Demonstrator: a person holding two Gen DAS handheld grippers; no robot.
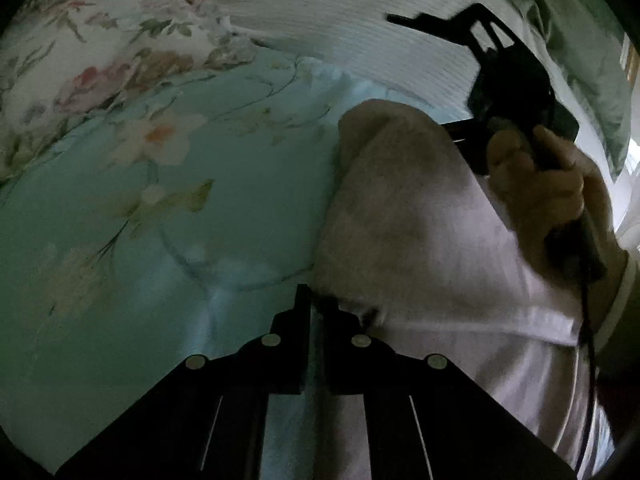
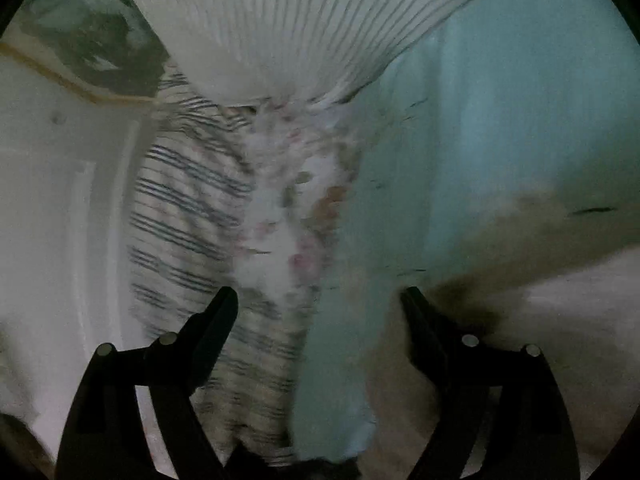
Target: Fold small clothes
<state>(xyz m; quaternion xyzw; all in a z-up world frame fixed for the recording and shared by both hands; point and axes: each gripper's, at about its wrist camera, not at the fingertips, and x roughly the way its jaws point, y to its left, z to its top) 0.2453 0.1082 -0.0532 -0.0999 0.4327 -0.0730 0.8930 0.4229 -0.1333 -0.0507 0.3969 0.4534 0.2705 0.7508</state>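
Looking along the left wrist view first: left gripper (image 1: 316,300) has its jaws drawn nearly together, only a thin slit between them, and the tips sit at the near edge of a pale pinkish-white garment (image 1: 420,240). It seems to pinch that edge, but blur at the tips leaves me unable to confirm the hold. The garment lies on a mint floral bedsheet (image 1: 140,220), one rounded end pointing toward a white ribbed cover (image 1: 340,12) farther off. Across the garment, the right hand (image 1: 552,188) grips the handle of the right gripper (image 1: 440,24), which hangs above the bedding with its fingers spread.

Right wrist view: right gripper (image 2: 320,300) stands wide apart and empty, nothing between the fingertips (image 2: 224,304). The garment (image 2: 560,320) lies low right, just beside the right-hand fingertip. Ahead are the bedsheet (image 2: 500,100), a dark-striped cloth (image 2: 188,208) and the ribbed cover (image 2: 300,20).

Risks, as judged: the picture is blurred, so the right gripper could close on the bedsheet with the garment, or miss the edge. A one-sided pull from the left could drag the piece askew and spoil the fold.

Count: one garment, two grippers, one hand visible, one striped cloth, one ribbed cover.
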